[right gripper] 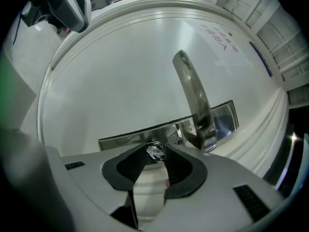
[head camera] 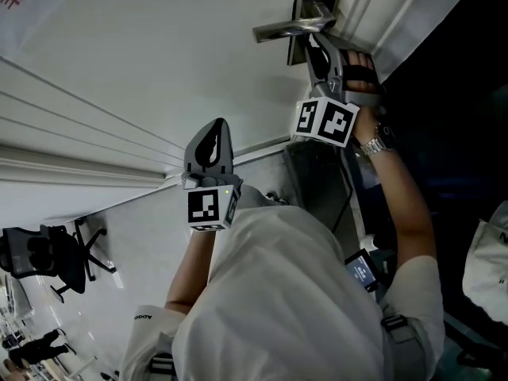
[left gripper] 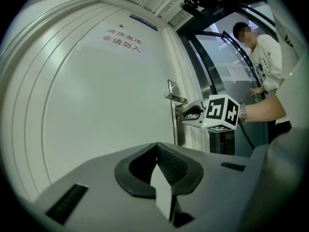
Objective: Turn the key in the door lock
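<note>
White-shirted shoulder (head camera: 278,292) of the person fills the foreground of the head view; beyond it stands the white door (head camera: 143,62).

Left: the left gripper (head camera: 213,133) is held level and well apart from the lock. Its 2 jaws meet at the tips, with nothing between them.

Right: the right gripper (head camera: 320,50) is up against the lock plate (right gripper: 140,138), just beside the lever handle (head camera: 290,28). Its 2 jaws stand partly apart.

The key (right gripper: 155,151) sits in the lock, with its head and ring between the tips of the right gripper's jaws. The tips flank the head closely on both sides, but no squeeze on it is evident.

Governing relation: the key lies straight ahead of the right gripper, its long axis running into the door along the line in which that gripper points. A turn would therefore probably be a roll of the right wrist about that line, once the jaws clamp. The right hand is by far the nearer.
</note>
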Tool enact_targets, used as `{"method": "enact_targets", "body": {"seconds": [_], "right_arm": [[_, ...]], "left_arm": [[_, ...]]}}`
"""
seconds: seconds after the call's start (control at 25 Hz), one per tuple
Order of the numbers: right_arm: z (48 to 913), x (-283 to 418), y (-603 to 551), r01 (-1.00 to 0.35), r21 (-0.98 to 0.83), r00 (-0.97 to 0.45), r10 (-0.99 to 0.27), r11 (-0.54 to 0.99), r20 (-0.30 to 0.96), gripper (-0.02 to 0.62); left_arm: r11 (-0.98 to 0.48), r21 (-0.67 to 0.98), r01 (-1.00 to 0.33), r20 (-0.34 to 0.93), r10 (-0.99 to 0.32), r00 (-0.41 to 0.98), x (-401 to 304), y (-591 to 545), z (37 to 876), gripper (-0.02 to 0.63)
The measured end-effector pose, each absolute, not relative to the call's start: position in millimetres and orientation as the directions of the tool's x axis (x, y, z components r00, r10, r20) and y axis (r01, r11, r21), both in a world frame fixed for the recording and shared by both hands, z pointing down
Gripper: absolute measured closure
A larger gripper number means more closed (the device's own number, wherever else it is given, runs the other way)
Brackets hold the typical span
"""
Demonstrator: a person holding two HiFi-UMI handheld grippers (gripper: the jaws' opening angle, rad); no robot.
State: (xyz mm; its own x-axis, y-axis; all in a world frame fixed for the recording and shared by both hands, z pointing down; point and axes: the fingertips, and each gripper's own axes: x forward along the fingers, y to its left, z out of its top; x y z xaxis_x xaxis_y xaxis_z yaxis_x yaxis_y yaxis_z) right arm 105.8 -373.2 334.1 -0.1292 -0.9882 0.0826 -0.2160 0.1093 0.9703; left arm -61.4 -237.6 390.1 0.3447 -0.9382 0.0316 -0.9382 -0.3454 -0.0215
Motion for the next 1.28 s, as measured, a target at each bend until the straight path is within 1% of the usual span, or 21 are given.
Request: {"method": "enact_targets", "body": {"seconds": [0.2, 0.24, 0.28, 0.52, 0.56, 0.64, 0.72, 0.8, 0.88, 0.96, 1.04, 1.12, 1.2, 1.28], "right_arm": [[334.0, 110.5, -376.0, -0.273, 0.956, -0.102, -0.992, 0.103, 0.078, 0.492], [333.9, 112.0, -377.2, -0.295, 0.95, -0.095, -0.993, 0.099, 0.074, 0.53], [333.7, 112.9, -378.1, -0.316, 0.944, -0.091, -0.993, 0.095, 0.069, 0.581], [332.4, 112.1, -377.6, -0.411, 0.906, -0.084, -0.994, 0.099, 0.071, 0.581], [331.0, 112.6, -378.2, -0.45, 0.886, -0.086, -0.993, 0.111, 0.081, 0.581], [327.9, 113.5, -379.3, -0.569, 0.808, -0.099, -0.988, 0.151, 0.115, 0.581], [326.0, 113.8, -379.9, -0.725, 0.658, -0.129, -0.979, 0.201, 0.157, 0.581], [326.0, 115.2, -381.3, -0.863, 0.441, -0.178, -0.966, 0.246, 0.19, 0.581], [326.2, 119.7, -383.2, -0.943, 0.185, -0.237, -0.947, 0.278, 0.218, 0.581], [326.0, 124.6, -384.7, -0.953, -0.095, -0.301, -0.925, 0.286, 0.233, 0.581], [327.1, 127.0, -385.9, -0.89, -0.371, -0.362, -0.905, 0.265, 0.222, 0.581], [329.2, 127.7, -386.8, -0.755, -0.616, -0.416, -0.89, 0.224, 0.186, 0.583], [330.0, 129.3, -387.4, -0.597, -0.782, -0.448, -0.884, 0.182, 0.137, 0.583], [330.2, 131.2, -387.1, -0.489, -0.858, -0.459, -0.883, 0.154, 0.103, 0.581]], "left_arm": [[-0.335, -0.011, -0.942, -0.008, -0.942, 0.335, -66.8, -236.6, 383.6, 0.597], [-0.332, -0.009, -0.943, -0.008, -0.943, 0.332, -68.2, -236.2, 384.3, 0.597], [-0.329, -0.007, -0.944, -0.008, -0.944, 0.329, -69.3, -235.5, 384.7, 0.597], [-0.327, -0.002, -0.945, 0.0, -0.945, 0.327, -68.0, -230.4, 386.0, 0.597], [-0.329, -0.002, -0.944, 0.0, -0.944, 0.329, -66.7, -230.3, 385.8, 0.597], [-0.331, -0.003, -0.943, 0.004, -0.943, 0.331, -65.0, -229.0, 387.5, 0.597], [-0.332, -0.011, -0.943, 0.008, -0.943, 0.332, -64.5, -227.6, 387.6, 0.597], [-0.331, -0.022, -0.943, 0.011, -0.944, 0.331, -64.8, -227.3, 387.0, 0.597], [-0.33, -0.026, -0.943, 0.016, -0.944, 0.33, -64.7, -226.8, 388.6, 0.597], [-0.329, -0.023, -0.944, 0.017, -0.944, 0.329, -64.7, -226.2, 390.0, 0.595], [-0.327, -0.022, -0.945, 0.015, -0.945, 0.327, -64.7, -225.7, 389.1, 0.597], [-0.328, -0.027, -0.944, 0.01, -0.945, 0.328, -62.8, -225.2, 386.2, 0.597], [-0.332, -0.032, -0.943, 0.009, -0.943, 0.332, -60.8, -223.9, 385.9, 0.597], [-0.334, -0.034, -0.942, 0.012, -0.942, 0.334, -60.6, -221.9, 388.2, 0.597]]}}
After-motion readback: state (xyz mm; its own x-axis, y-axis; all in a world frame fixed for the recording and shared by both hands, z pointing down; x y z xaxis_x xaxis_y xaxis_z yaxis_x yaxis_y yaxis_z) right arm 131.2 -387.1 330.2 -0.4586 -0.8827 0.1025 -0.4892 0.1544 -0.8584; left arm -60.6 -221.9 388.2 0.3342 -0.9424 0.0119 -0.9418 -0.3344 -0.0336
